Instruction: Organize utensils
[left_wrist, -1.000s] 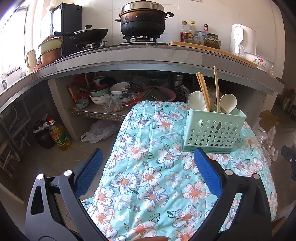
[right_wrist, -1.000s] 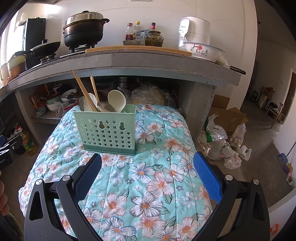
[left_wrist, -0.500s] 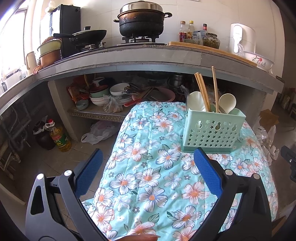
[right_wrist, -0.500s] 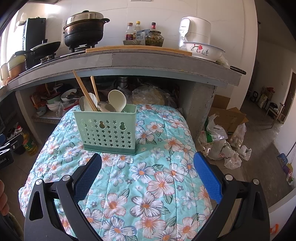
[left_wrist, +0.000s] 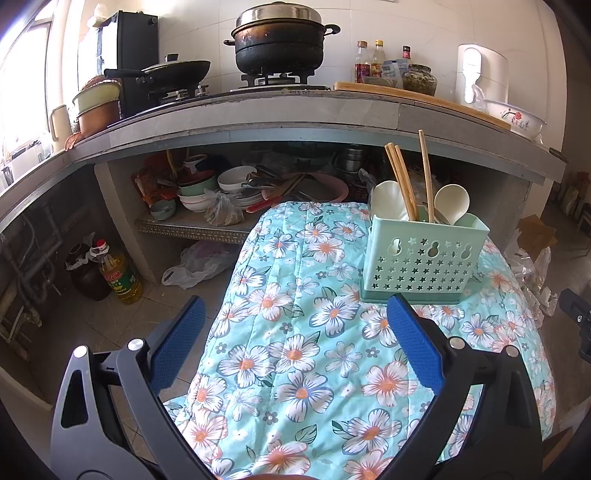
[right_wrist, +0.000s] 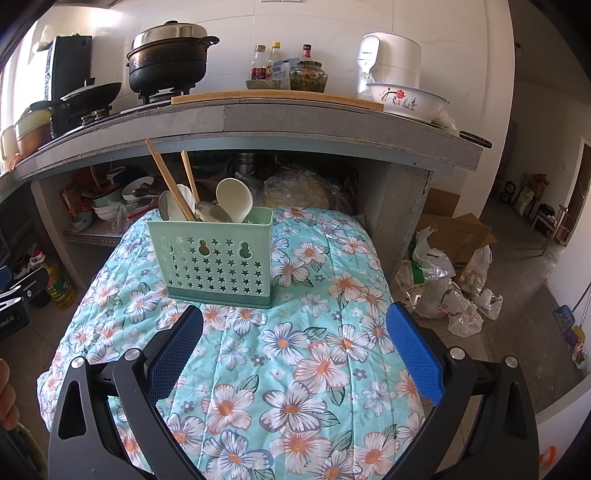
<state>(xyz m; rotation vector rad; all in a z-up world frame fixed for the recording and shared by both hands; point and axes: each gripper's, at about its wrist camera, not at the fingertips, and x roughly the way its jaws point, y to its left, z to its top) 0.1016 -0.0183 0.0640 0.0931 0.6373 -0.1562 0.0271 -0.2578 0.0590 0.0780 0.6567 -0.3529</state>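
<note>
A mint-green perforated utensil holder (left_wrist: 421, 258) (right_wrist: 214, 258) stands upright on a table covered in a floral cloth (left_wrist: 295, 350) (right_wrist: 314, 350). Wooden chopsticks (left_wrist: 400, 181) (right_wrist: 168, 179) and white spoons (left_wrist: 450, 199) (right_wrist: 234, 199) stick out of its top. My left gripper (left_wrist: 295, 332) hovers open over the cloth, short of the holder and to its left. In the right wrist view my right gripper (right_wrist: 293, 339) is open too, below and to the right of the holder. Both grippers hold nothing.
Behind the table runs a stone counter (left_wrist: 295, 110) with a black pot (left_wrist: 280, 40), a wok (left_wrist: 173, 70), bottles and a white appliance (right_wrist: 388, 59). Bowls and plates crowd the shelf (left_wrist: 192, 225) underneath. An oil bottle (left_wrist: 118, 273) stands on the floor at left; plastic bags (right_wrist: 443, 288) lie at right.
Both views have hardly shifted; the left wrist view has drifted slightly, so the holder sits a touch lower. Both grippers stay open and empty.
</note>
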